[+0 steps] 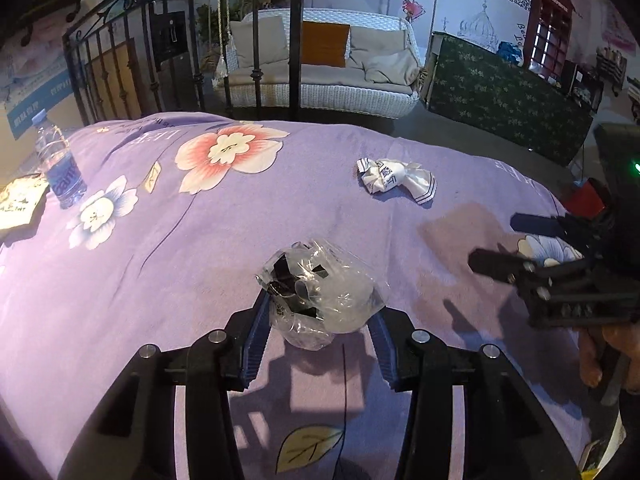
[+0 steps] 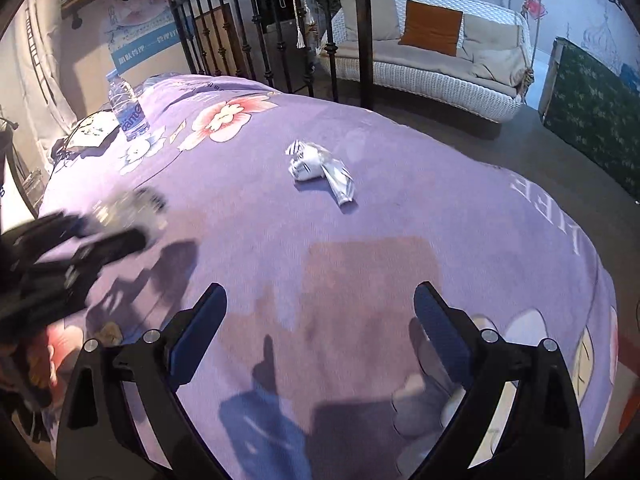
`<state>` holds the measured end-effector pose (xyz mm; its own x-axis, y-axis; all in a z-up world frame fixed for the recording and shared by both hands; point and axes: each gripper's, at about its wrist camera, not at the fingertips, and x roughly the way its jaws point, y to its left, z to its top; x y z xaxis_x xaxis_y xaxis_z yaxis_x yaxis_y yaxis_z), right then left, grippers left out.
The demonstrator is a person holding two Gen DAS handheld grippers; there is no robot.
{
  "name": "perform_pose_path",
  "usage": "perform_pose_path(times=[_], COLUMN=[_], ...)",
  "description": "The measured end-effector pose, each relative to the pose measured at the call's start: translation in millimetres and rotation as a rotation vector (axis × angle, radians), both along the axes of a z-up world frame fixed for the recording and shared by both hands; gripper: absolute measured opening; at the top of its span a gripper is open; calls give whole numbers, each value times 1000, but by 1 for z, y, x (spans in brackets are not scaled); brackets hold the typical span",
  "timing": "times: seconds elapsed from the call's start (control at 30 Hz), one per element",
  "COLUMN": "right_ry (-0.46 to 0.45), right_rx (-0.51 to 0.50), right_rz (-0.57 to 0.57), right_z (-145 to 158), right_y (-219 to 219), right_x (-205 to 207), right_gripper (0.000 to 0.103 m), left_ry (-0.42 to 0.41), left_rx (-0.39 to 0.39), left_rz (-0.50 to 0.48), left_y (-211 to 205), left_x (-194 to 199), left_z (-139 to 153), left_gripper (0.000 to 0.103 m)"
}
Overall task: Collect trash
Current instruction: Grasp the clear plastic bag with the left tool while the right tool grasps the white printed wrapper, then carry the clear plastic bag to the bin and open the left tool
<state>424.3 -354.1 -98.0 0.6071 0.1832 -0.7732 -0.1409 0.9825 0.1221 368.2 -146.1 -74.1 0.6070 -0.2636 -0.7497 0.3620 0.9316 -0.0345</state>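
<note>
A crumpled clear plastic wrapper (image 1: 320,292) with black print sits between the blue pads of my left gripper (image 1: 320,306), which is shut on it just above the purple flowered bedspread (image 1: 200,248). A crumpled white paper wrapper (image 1: 394,180) (image 2: 320,168) lies farther up the bed, untouched. My right gripper (image 2: 320,292) is open over the bedspread with nothing between its fingers; in the left wrist view the right gripper (image 1: 494,240) shows at the right edge. The left gripper (image 2: 112,232) appears blurred at the left of the right wrist view.
A water bottle (image 1: 60,164) (image 2: 128,108) stands at the bed's far left beside a printed card (image 1: 20,200). A black metal bed rail (image 1: 256,60) runs along the far edge. Beyond it hang a white wicker swing sofa (image 1: 320,92) and a green floral panel (image 1: 508,108).
</note>
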Motion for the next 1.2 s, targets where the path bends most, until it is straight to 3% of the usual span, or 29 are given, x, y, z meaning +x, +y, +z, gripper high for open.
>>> perform_pose_path(times=[0.13,0.33,0.5,0.53,0.57,0.6,0.67,0.77,0.93,1.2], right_ry=[1,7,-11,-7,3,18,36,9,4,-7], right_rx=[-31,-86,-143,-159,-168,-171,-163,-181,-111,-66], right_rz=[4,-19,-48,-52,-55,-55,-39,-41,-33,39], right_z=[-1,-7,-12,-16,-19,-23,-28,-26,-16,10], right_y=[16,32,42,44,45,45,48,52,48,59], right_x=[27,76,107,112,118,122,127,120,96,24], right_gripper=[92,85,81,78,65,45,33,31,31,31], left_ry=[21,-6,18,20,23,27,34,22,16,-8], left_rx=[-9,46,32,33,35,33,29,33,15,-1], left_rz=[7,18,16,14,11,11,7,9,18,37], left_y=[18,29,34,33,34,34,35,37,44,62], left_x=[-14,-24,-23,-22,-22,-22,-23,-26,-36,-73], left_z=[-2,-4,-10,-11,-12,-13,-13,-11,-5,10], left_gripper=[45,45,45,45,45,45,45,45,45,45])
